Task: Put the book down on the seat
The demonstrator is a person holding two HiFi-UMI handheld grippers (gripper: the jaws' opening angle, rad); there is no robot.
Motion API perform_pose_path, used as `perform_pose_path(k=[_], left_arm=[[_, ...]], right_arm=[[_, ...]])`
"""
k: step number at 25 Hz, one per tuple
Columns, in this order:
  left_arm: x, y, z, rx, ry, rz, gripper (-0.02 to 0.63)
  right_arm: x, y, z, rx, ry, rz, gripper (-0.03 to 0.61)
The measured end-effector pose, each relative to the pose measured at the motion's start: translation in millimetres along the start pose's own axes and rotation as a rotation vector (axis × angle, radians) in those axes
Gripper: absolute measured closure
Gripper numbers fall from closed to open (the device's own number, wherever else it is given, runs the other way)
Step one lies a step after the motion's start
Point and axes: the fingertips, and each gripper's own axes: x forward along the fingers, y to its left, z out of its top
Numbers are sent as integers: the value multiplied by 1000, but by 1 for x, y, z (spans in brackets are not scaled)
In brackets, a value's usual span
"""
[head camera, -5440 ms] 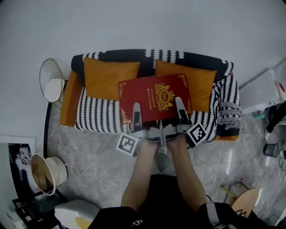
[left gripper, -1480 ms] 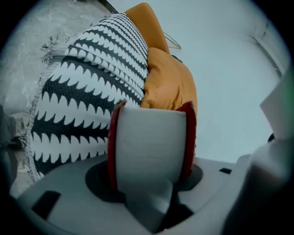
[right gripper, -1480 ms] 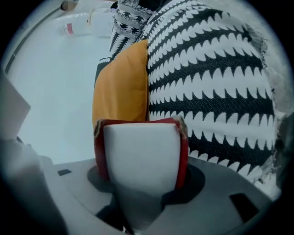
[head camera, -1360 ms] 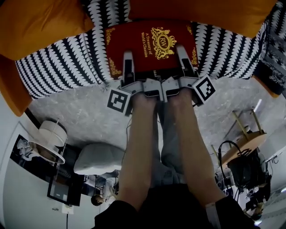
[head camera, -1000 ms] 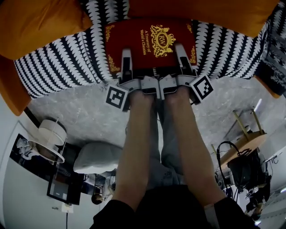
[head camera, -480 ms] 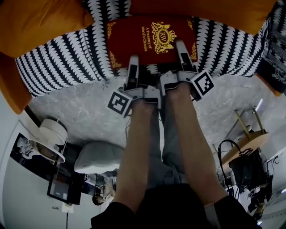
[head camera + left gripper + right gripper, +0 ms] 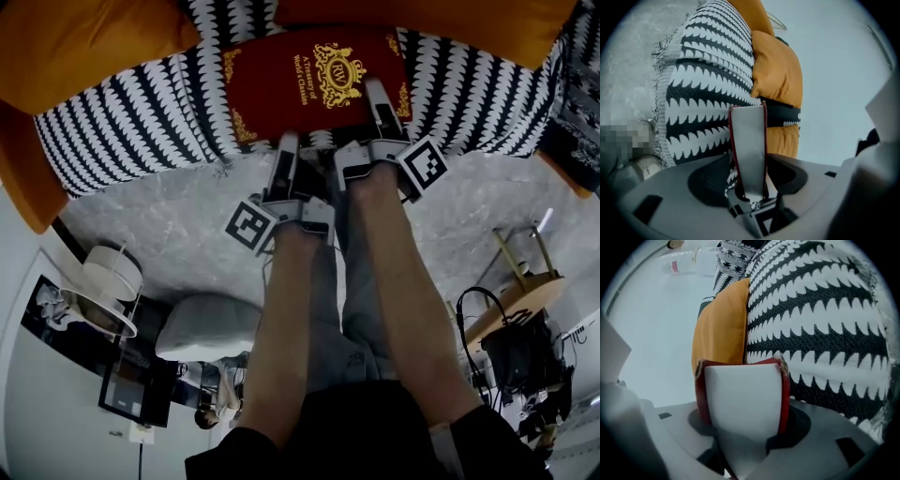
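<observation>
The red book [image 7: 309,80] with gold print lies flat on the sofa's black-and-white seat [image 7: 141,122]. My left gripper [image 7: 288,150] is drawn back to the book's near edge. Its jaws are closing slightly and stand open, with only the page edge [image 7: 747,140] between them. My right gripper [image 7: 378,98] reaches further in, its upper finger flat on the cover near the right corner. Its jaws are opening, and the thick page block [image 7: 740,399] with its red covers still fills the gap between them.
Orange cushions [image 7: 84,47] line the sofa's back behind the book, one also in the right gripper view [image 7: 719,329]. In front of the sofa is grey marble floor [image 7: 169,206]. A round white table [image 7: 108,291], a grey beanbag [image 7: 206,328] and a wooden stool [image 7: 511,300] stand behind me.
The left gripper has slid back off the cover to the book's near edge and dropped toward the floor. The right gripper has stayed on the book, which rests on the seat.
</observation>
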Motion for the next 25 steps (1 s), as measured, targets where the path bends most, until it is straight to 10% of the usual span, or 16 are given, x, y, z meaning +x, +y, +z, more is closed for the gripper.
perform_pose_path(k=[5, 9, 25], left_arm=[[-17, -16, 3, 58, 16, -41, 595], [-9, -42, -2, 85, 74, -139, 598], [13, -22, -12, 221, 131, -22, 600]], right_arm=[[1, 1, -2, 14, -1, -3, 325], [-1, -1, -1, 11, -3, 4, 325], [-6, -15, 0, 40, -15, 9, 273]])
